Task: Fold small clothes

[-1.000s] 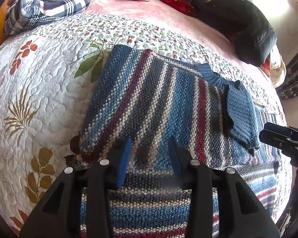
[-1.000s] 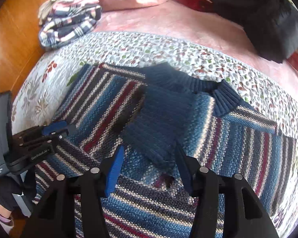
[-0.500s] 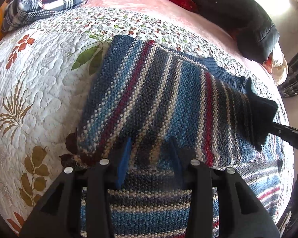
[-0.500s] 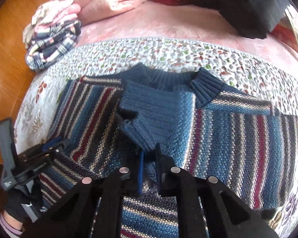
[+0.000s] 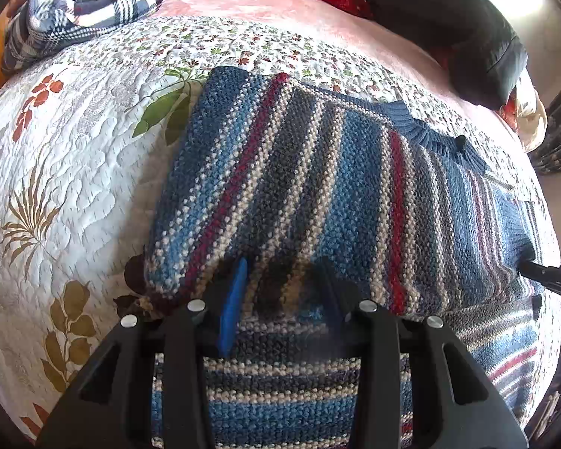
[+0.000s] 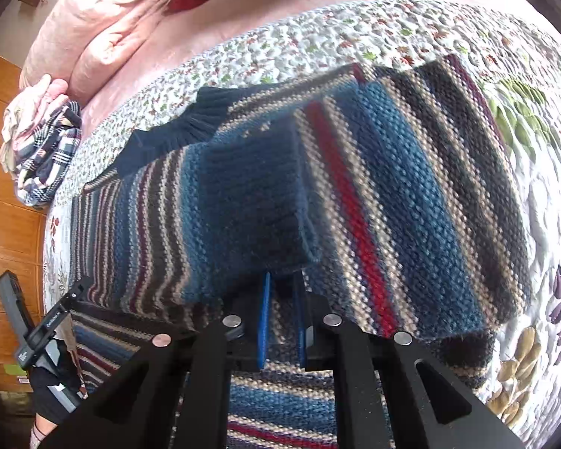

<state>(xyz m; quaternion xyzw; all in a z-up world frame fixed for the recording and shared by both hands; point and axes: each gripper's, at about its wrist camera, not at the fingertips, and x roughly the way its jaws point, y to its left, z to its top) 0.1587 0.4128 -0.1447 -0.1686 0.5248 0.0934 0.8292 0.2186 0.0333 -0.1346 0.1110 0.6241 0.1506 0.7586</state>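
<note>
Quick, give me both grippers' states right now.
Left gripper: open, over the striped sweater.
Right gripper: shut on the sweater's blue cuff.

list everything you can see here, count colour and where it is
striped sweater: one, blue, grey, cream and red stripes, spread on the quilt, partly folded
sleeve cuff: one, dark blue ribbed, over the sweater body, at the right hand-held gripper's tips
quilt: one, white with leaf and flower print, under the sweater
plaid garment: one, navy and white, bunched at the far left of the bed
pink bedding: pink, heaped at the head of the bed
dark jacket: one, black, far right of the bed
left hand-held gripper: black with blue pads, open over the sweater hem
right hand-held gripper: black with blue pads, nearly closed on the cuff
</note>
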